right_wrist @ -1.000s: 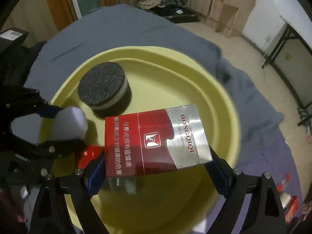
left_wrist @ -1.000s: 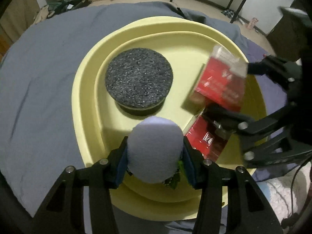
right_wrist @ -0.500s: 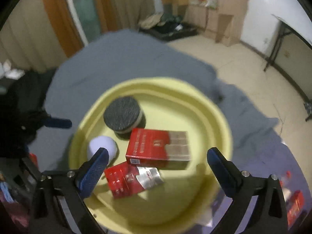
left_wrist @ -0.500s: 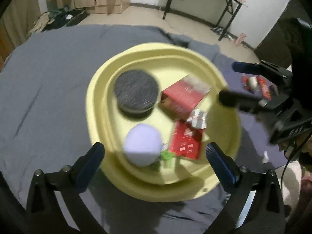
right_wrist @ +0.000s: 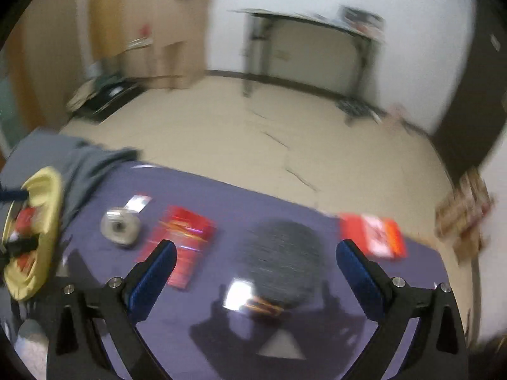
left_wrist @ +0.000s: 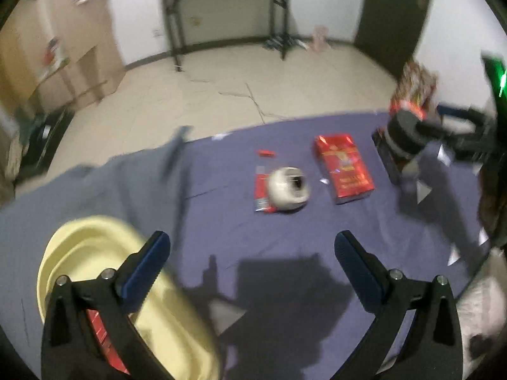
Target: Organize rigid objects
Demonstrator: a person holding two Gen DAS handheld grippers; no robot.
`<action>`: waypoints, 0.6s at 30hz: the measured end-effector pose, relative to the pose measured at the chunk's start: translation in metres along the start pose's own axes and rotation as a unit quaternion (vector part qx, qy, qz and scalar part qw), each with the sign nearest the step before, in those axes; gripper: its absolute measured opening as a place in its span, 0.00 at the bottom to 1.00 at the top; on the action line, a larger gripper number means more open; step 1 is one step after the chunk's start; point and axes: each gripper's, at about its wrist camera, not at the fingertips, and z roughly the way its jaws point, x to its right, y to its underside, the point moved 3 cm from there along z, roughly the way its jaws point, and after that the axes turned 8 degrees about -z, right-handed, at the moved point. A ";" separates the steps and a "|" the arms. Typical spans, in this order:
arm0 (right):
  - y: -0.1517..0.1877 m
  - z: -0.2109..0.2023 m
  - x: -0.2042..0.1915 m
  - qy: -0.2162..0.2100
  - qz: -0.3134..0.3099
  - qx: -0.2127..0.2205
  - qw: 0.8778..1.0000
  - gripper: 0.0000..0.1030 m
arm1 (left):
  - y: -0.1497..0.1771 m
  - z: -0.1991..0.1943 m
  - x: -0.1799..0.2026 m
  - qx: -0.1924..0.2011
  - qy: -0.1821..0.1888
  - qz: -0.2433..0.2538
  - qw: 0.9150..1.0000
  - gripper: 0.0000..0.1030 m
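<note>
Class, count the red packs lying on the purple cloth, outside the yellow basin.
3: a small pack beside the tape roll, a large pack right of it, an edge pack far right. Another may hide under the dark pad.

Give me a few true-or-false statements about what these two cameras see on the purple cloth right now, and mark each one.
1. Both grippers are open and hold nothing. True: the left gripper and the right gripper each show a wide gap.
2. The white tape roll sits inside the yellow basin. False: it lies out on the purple cloth.
3. The large red pack lies flat on the cloth. True.
4. The yellow basin is empty. False: a red pack shows inside it.
5. The dark round pad lies between the right gripper's fingers in its view. True.
</note>
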 end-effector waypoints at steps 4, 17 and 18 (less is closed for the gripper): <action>0.022 0.007 0.032 -0.004 0.030 -0.010 0.999 1.00 | -0.005 0.048 0.043 -0.014 -0.044 0.088 0.995 1.00; 0.025 0.019 0.010 -0.017 -0.017 0.018 1.000 1.00 | -0.031 0.112 0.039 -0.018 -0.056 0.055 0.997 0.94; 0.026 0.018 0.008 -0.020 -0.021 0.023 0.999 1.00 | -0.031 0.110 0.039 -0.014 -0.054 0.054 0.997 0.94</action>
